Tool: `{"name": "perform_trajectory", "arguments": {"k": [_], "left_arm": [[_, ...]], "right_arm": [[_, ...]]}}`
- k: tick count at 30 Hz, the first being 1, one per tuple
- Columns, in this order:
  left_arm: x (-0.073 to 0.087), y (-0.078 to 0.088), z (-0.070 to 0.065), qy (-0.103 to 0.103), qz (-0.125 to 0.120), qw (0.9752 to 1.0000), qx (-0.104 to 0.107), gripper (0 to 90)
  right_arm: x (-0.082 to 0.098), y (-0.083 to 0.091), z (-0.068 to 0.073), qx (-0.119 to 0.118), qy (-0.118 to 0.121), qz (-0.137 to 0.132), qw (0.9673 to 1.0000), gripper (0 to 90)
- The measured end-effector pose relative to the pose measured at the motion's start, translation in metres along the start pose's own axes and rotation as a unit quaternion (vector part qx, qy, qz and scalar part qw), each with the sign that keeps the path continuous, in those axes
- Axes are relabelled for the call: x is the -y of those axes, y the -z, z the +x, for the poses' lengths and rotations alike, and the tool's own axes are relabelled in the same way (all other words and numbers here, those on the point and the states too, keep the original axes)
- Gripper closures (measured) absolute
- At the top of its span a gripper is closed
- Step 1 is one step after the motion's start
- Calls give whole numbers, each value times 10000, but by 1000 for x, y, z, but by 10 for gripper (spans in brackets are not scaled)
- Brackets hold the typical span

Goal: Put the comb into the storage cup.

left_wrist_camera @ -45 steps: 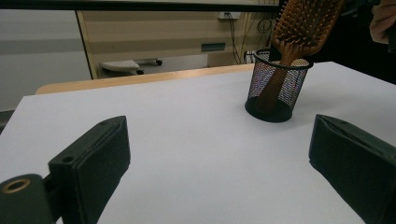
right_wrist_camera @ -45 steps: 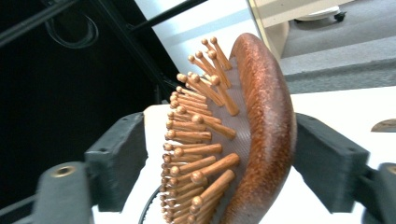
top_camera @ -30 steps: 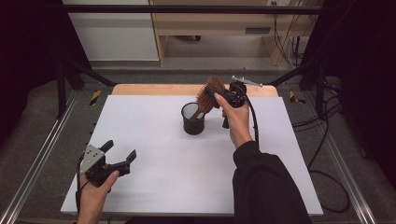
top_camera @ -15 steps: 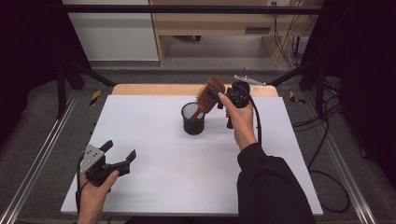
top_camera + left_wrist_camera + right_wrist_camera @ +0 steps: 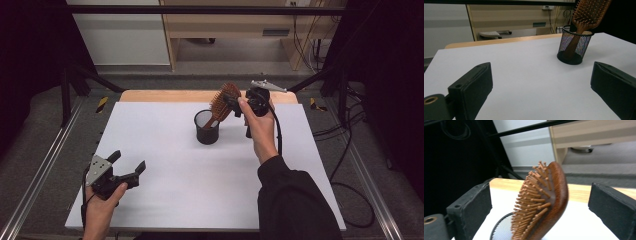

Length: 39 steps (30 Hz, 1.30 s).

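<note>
A brown wooden hairbrush (image 5: 224, 102) stands handle-down in a black mesh cup (image 5: 206, 128) at the table's far middle, its head leaning right. My right gripper (image 5: 232, 103) is open at the brush head. In the right gripper view both jaws stand wide apart on either side of the bristled head (image 5: 544, 202), clear of it, with the cup's rim (image 5: 500, 230) below. My left gripper (image 5: 128, 161) rests open near the front left corner, holding nothing. In the left gripper view the cup (image 5: 574, 45) and brush (image 5: 589, 12) stand far ahead to the right.
The white tabletop (image 5: 165, 150) has a wooden strip (image 5: 160, 96) along its far edge. Metal rails run along both sides of the table. Cables lie on the floor at the right.
The brush has gone lower into the cup and stands steeper. The right gripper's jaws now stand apart around its head. The left gripper has not moved.
</note>
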State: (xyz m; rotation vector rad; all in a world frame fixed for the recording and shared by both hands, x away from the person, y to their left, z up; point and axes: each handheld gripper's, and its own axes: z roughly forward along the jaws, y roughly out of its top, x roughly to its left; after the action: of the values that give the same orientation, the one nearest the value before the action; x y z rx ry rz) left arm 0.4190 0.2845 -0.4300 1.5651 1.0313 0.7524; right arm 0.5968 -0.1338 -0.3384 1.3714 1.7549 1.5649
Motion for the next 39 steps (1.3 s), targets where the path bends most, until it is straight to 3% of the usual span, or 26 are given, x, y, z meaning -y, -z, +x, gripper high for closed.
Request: {"name": "perform_trajectory", "arguments": {"k": [7,28,39], "left_arm": [[0,1,1,14,-45,10000,-48,28],[1,4,4,59,-118,9998,-124,26],[1,4,6,69,-130,9998,-126,26]], "right_arm": [[-3,3,-1,157,194,-85,9997,60],[-17,28,-3,37,623,-259,9977,124],[-24,36,-2,83,775,-338,9964,69]]}}
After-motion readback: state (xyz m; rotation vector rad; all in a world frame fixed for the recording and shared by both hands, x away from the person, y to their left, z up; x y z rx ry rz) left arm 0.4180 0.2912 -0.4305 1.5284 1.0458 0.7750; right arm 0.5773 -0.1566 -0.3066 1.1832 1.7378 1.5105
